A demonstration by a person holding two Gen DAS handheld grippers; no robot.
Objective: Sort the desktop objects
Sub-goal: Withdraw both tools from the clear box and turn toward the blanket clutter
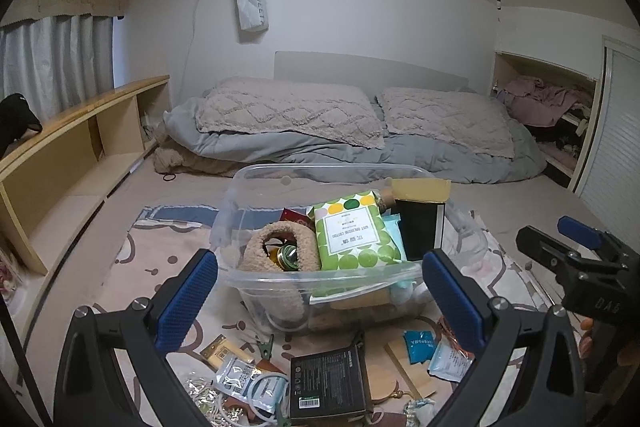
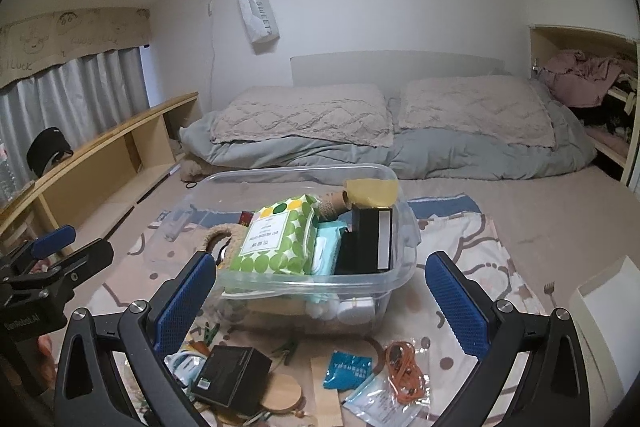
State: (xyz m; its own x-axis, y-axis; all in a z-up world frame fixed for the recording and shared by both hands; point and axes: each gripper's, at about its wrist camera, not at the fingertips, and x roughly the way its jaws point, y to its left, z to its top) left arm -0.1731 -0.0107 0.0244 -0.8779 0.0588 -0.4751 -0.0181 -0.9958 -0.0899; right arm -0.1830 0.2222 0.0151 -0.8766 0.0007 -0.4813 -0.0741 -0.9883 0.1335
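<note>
- The left claw point(image 1: 320, 291) hangs wide open with nothing between its blue pads point(image 1: 188, 295); the clear plastic bin point(image 1: 280, 287) stands at twelve o'clock just beyond them.
- The right claw point(image 2: 326, 297) is likewise spread wide and holds nothing, facing the same bin point(image 2: 304, 283) from a little further right.
- The bin sits on a patterned cloth point(image 2: 472, 247) spread over a bed, with two pillows point(image 2: 304, 115) and a grey quilt point(image 2: 460, 155) at twelve o'clock, well beyond it.
- Inside the bin, a green dotted packet point(image 1: 352, 231) leans upright in the middle; a fuzzy tan bag point(image 1: 276, 247) lies at its nine o'clock and a black box point(image 1: 420, 227) stands at its three o'clock.
- Loose things lie on the cloth at six o'clock of the bin: a small black box point(image 2: 232, 375) touching a round wooden lid point(image 2: 282, 393), a teal sachet point(image 2: 346, 369), an orange cord point(image 2: 404, 367) in a clear bag, and green clips point(image 2: 286, 349).
- In the left wrist view the small black box point(image 1: 328, 383) lies between the claw's arms, with a white sachet point(image 1: 234, 379) at its nine o'clock.
- A low wooden shelf point(image 1: 80, 147) runs along the wall at nine o'clock.
</note>
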